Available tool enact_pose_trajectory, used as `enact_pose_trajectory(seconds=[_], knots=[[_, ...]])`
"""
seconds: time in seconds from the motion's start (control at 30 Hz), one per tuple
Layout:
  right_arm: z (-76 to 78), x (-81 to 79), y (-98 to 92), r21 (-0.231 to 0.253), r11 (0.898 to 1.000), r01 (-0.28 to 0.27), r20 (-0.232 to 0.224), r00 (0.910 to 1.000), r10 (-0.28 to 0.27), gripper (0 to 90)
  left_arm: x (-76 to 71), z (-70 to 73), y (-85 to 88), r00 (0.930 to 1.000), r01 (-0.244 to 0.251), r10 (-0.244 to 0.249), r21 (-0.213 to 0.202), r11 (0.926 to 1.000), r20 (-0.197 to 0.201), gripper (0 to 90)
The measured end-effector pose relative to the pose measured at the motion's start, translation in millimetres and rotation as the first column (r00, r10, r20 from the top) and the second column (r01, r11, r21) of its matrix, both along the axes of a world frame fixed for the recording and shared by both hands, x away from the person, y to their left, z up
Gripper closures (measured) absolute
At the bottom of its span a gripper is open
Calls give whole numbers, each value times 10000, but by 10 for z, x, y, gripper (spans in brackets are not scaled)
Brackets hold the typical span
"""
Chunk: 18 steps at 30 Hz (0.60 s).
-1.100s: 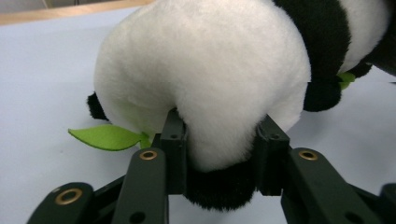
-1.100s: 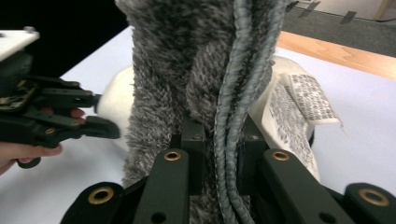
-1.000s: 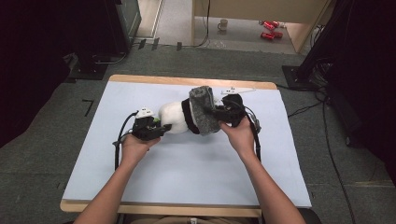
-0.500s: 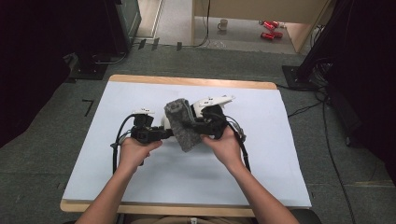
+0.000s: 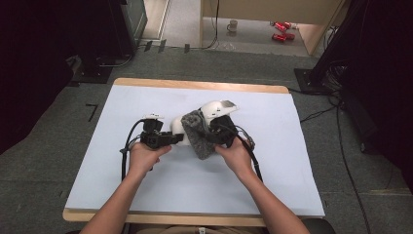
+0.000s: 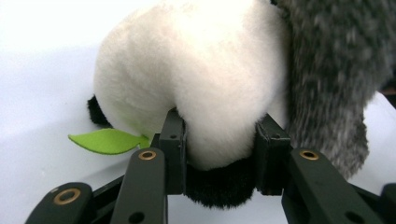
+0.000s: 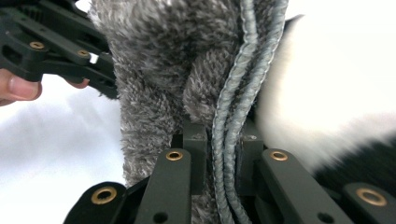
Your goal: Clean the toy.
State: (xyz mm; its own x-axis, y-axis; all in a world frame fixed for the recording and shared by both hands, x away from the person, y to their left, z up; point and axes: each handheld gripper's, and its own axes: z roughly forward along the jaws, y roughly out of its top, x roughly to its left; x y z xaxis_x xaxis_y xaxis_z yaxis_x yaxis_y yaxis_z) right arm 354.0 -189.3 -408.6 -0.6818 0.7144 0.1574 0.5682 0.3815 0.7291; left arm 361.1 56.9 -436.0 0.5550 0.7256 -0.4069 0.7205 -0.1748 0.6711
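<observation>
a plush panda (image 5: 178,130) sits mid-table as a person works a grey furry hat (image 5: 197,134) onto it. the left hand-held gripper (image 5: 176,138) is clamped on a white-and-black limb of the panda (image 6: 219,140), its jaws having just eased slightly wider with the plush between them; a green leaf (image 6: 108,140) shows beside it. the right hand-held gripper (image 5: 210,135) is clenched on the hat's stitched edge (image 7: 231,135). judging by the high view, the hat covers part of the toy but is not yet seated; pulling it fully over appears to remain. the table (image 5: 302,185) is covered in pale blue.
</observation>
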Motion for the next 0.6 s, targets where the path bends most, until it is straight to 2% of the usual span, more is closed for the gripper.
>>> enact_pose_trajectory(seconds=[0.1,0.27,0.43,0.6], knots=[[25,-4,-30,-209,9998,63,175,9998,-59,806,15,3,7,10000,57,-57,37,10000,47,627],[77,8,-91,-205,9997,149,329,9994,-142,810,41,1,40,10000,67,-66,-62,10000,71,627],[157,24,-229,83,9989,466,301,9984,-468,810,61,6,57,10000,51,-50,-165,9999,51,626],[244,44,-433,307,9950,953,543,9938,-969,810,96,11,87,10000,-23,21,-349,9994,-57,623]])
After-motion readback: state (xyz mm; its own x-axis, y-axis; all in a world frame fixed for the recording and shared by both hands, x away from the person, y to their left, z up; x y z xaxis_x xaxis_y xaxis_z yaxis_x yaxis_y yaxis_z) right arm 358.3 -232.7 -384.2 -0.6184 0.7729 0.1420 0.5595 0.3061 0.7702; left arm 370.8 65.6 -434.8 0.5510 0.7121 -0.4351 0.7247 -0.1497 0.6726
